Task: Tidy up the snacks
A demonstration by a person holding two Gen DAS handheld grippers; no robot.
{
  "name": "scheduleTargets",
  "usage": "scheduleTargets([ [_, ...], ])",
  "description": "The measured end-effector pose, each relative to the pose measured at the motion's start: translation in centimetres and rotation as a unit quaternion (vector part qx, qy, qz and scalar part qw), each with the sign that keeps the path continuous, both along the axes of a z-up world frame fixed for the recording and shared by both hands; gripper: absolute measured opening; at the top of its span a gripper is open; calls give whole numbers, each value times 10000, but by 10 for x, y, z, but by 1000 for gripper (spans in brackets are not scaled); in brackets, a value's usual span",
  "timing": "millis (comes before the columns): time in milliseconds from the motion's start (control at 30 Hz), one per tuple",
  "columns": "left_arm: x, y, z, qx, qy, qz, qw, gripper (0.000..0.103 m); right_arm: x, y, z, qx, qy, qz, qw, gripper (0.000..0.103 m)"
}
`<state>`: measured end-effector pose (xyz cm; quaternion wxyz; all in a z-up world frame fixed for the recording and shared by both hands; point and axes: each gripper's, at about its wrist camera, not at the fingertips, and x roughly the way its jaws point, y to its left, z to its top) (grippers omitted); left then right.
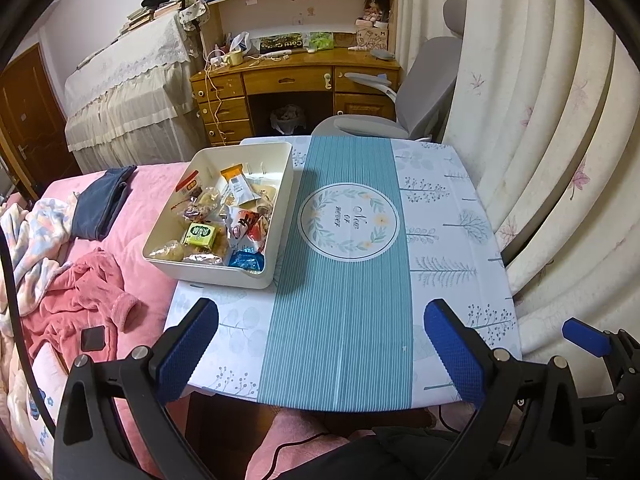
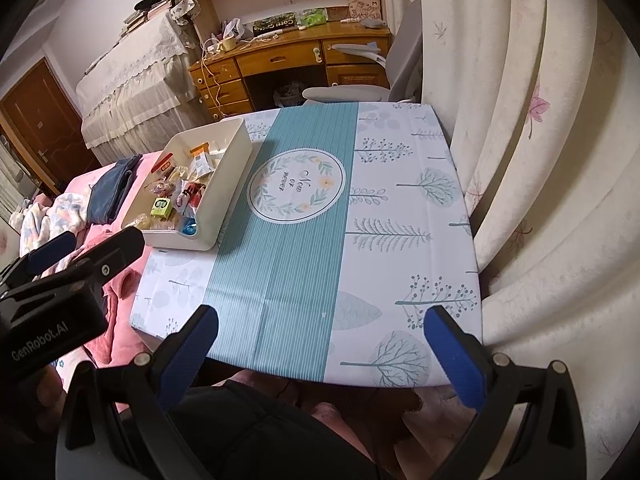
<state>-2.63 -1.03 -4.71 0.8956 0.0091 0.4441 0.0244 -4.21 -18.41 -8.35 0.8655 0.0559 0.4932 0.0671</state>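
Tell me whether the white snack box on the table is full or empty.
Fairly full. The white box holds many wrapped snacks across its floor, including a green packet and a blue one, none piled above the rim.

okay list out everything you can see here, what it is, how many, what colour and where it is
Rectangular cream plastic bin: one, cream, table's left side.
Wrapped snacks: many, mixed colours, inside the bin.
Green square snack packet: one, green, near end of bin.
Blue foil snack packet: one, blue, bin's near right corner.
Square table with printed cloth: one, teal and white, centre.
Grey office chair: one, grey, behind table.
Wooden desk with bookshelf: one, brown, far wall.
Folded navy garment: one, navy, on pink bed.
Left gripper: one, black and blue, open, empty.
Right gripper: one, same colours, open, empty.
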Motion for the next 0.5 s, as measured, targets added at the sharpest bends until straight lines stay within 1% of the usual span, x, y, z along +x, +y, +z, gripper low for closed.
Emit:
scheduleTargets([
  [500, 0, 1, -1, -10, -6, -4, 10000, 102, 1, -1, -3, 13, 41, 0, 10000, 103],
])
